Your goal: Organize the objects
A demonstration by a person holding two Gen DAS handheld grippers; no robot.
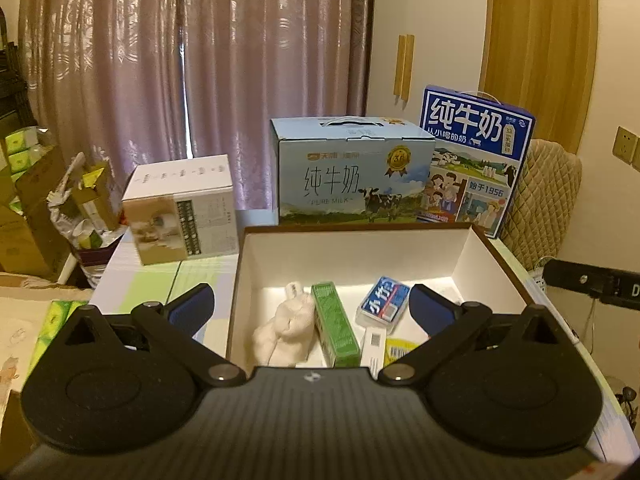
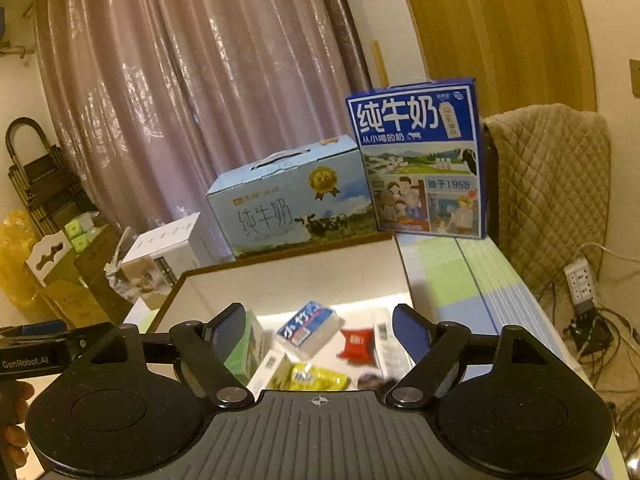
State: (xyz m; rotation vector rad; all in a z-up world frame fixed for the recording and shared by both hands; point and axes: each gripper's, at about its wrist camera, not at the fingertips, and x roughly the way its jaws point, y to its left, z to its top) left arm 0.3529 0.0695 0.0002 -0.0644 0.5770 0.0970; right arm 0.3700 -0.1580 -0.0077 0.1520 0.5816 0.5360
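An open box with a brown rim and white inside stands on the table. In it lie a white plush toy, a green carton, a blue tissue pack, a slim white box and a yellow packet. My left gripper hovers over the box's near side, open, nothing between its pads. The right wrist view shows the same box with the tissue pack, a red packet and the yellow packet. My right gripper hangs above them, open and holding nothing.
Behind the box stand a light-blue milk carton, a dark-blue milk carton and a white box. A quilted chair is at the right. Cardboard boxes and clutter fill the left floor; cables and a power strip lie at the right.
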